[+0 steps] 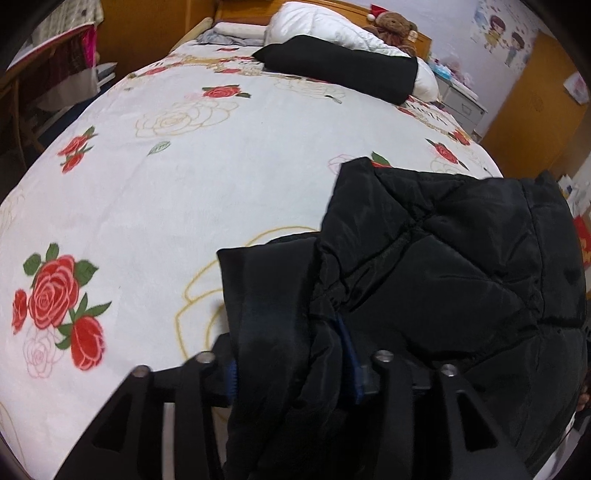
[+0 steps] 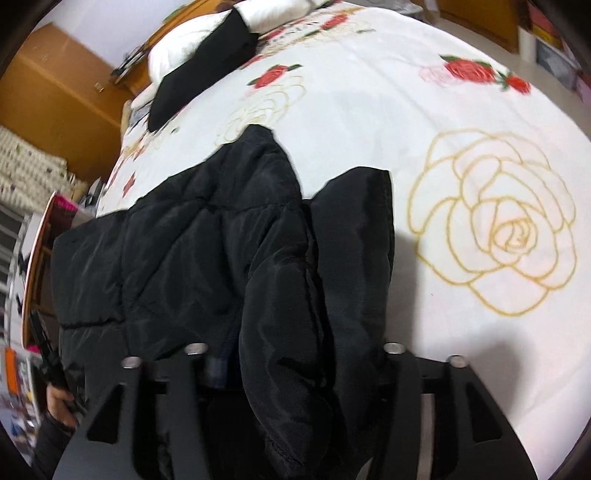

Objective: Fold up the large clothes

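Black quilted jacket point(image 1: 443, 266) bunches on a rose-print bedspread point(image 1: 207, 177), covering both claws' fingers. Left gripper point(image 1: 291, 373) and right gripper point(image 2: 291, 369) each clamp its fabric. Beyond the jacket lie a black folded garment point(image 1: 343, 66) and white pillow point(image 1: 317, 22).

The right gripper point(image 2: 291, 373) clamps a bunched fold of the black quilted jacket point(image 2: 207, 251) above the rose-print bedspread point(image 2: 424, 110).

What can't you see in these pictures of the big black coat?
- Left gripper fingertips: left wrist view, black jacket bunched over them.
- Right gripper fingertips: right wrist view, jacket folds drape across them.
- Jacket's whole shape, sleeves, zipper: both views, cut off by the bottom edge and folded under itself.
- Teddy bear face: left wrist view, too small and far away.
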The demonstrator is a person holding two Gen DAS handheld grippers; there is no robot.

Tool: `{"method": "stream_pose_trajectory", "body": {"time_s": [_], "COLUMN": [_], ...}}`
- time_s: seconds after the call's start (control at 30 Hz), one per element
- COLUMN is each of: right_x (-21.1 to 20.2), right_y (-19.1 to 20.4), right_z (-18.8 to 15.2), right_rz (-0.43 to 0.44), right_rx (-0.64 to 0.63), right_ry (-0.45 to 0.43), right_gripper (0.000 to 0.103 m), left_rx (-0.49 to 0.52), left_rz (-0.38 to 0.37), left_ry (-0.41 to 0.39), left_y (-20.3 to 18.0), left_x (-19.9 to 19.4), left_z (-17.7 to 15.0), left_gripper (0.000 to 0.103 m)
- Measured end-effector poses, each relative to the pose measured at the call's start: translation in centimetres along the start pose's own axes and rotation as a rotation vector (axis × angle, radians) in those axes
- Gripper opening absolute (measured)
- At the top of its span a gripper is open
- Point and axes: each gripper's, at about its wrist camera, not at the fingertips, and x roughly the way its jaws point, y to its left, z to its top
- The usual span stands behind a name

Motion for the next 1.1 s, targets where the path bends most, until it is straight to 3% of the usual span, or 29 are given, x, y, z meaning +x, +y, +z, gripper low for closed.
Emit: {"method": "stream_pose_trajectory", "body": {"time_s": [0.13,0.23,0.4,0.57,0.67,0.77,0.8,0.87,0.97,1.1], "right_x": [-2.1,-4.7,-9.6,-11.6,-10.3,-7.3,-6.0,-4.1,-1.5,0.2], "right_y": [-0.4,0.6,4.0,9.8,11.9,12.1,11.7,10.6,8.0,7.7], "right_z": [-0.4,-0.7,-1.5,-4.2,-5.8,-6.2,-5.9,-5.2,-4.5,-4.4], "right_rz": [-0.003,-0.033,-0.015,0.034,0.023,-0.008,-0.029,-0.086,-0.118,-0.158], "right_rx": [0.023,-0.027,-0.125,-0.283,-0.361,-0.371,-0.358,-0.322,-0.251,-0.292], "right_ry": [-0.026,-0.079,-0.224,-0.296,-0.298,-0.259,-0.245,-0.224,-0.190,-0.210], "right_gripper": [0.066,0.066,0.066,0.066,0.066,0.066,0.066,0.066,0.065,0.065], "left_rx": [-0.029,0.001,0.020,0.140,0.242,0.301,0.311,0.275,0.157,0.183], "left_rz": [0.018,0.055,-0.020,-0.139,-0.166,-0.134,-0.088,-0.037,-0.058,-0.018], "left_ry": [-0.013,-0.086,-0.203,-0.256,-0.241,-0.191,-0.180,-0.148,-0.130,-0.151], "left_y": [1.1,1.0,-1.2,-7.6,-12.2,-15.2,-15.6,-15.1,-12.9,-13.4], "left_x": [-2.0,-5.2,-11.1,-13.7,-12.1,-8.5,-6.9,-4.2,-1.8,-0.6], "left_z": [0.0,0.4,1.0,-0.1,-1.4,-1.9,-2.0,-2.1,-1.8,-1.8], "left_gripper": [0.056,0.054,0.054,0.061,0.062,0.062,0.062,0.064,0.066,0.066]}}
